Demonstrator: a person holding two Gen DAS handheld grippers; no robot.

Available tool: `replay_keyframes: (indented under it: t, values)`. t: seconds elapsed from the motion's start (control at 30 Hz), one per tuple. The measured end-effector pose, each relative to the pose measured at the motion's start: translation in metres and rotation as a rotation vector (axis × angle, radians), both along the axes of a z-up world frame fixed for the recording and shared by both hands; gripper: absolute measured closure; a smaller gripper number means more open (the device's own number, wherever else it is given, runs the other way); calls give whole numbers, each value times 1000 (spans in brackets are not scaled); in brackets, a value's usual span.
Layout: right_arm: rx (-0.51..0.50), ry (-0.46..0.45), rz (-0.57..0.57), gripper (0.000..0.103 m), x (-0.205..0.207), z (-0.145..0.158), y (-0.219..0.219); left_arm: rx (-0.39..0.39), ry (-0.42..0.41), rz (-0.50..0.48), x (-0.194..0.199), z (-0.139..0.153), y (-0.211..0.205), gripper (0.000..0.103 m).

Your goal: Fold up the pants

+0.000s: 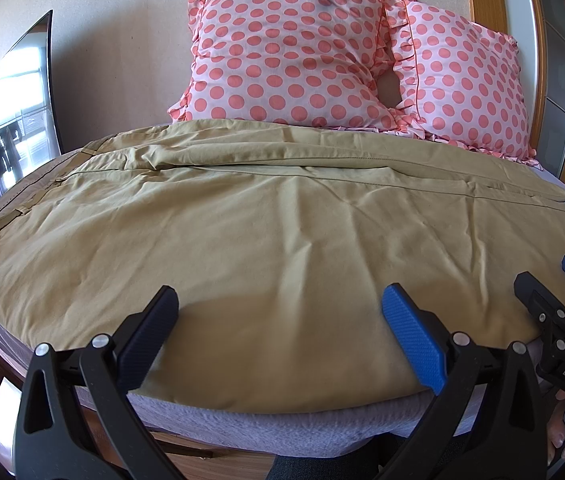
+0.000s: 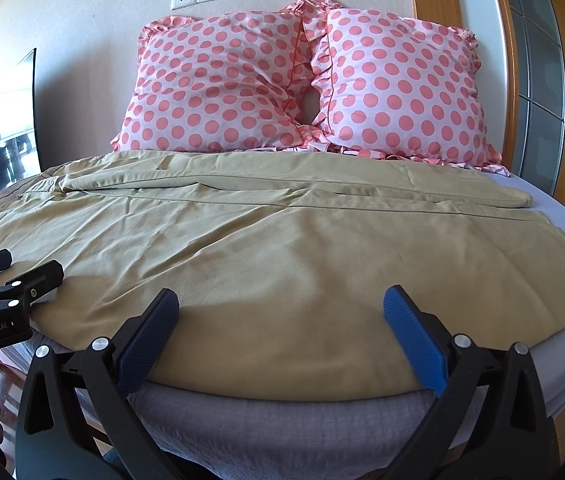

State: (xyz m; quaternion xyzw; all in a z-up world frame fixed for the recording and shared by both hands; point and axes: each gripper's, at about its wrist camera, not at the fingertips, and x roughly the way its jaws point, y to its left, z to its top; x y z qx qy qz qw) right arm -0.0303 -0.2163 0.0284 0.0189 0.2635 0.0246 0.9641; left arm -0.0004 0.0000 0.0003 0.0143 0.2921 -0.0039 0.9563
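Observation:
Khaki pants (image 1: 250, 216) lie spread sideways on the bed, waistband at the left, leg ends at the right; they also show in the right wrist view (image 2: 282, 240). One leg lies over the other. My left gripper (image 1: 280, 304) is open, its fingers over the near edge of the pants. My right gripper (image 2: 280, 304) is open in the same way, further right along that edge. The right gripper shows at the right of the left wrist view (image 1: 550, 280); the left gripper shows at the left of the right wrist view (image 2: 26, 268).
Two pink polka-dot pillows (image 1: 294, 56) (image 2: 398, 88) lean on the wall behind the pants. The grey mattress edge (image 1: 282, 424) (image 2: 282, 420) runs just below the grippers. A dark screen (image 1: 14, 108) stands at the left, a wooden door frame (image 2: 502, 60) at the right.

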Motion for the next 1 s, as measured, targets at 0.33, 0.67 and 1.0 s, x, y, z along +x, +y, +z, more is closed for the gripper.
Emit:
replay_keyframes:
  t: [0.33,0.67,1.0]
  values:
    - [0,-4,0,1,0,0,0,0,-1,0,0,0,0,2]
    - [-1,-9,0,1,-1,-2,0,1,-3,-1,0,0,0,2]
    - [36,73,52,1,10,9,-10,-17,43,-36,4,4,1,2]
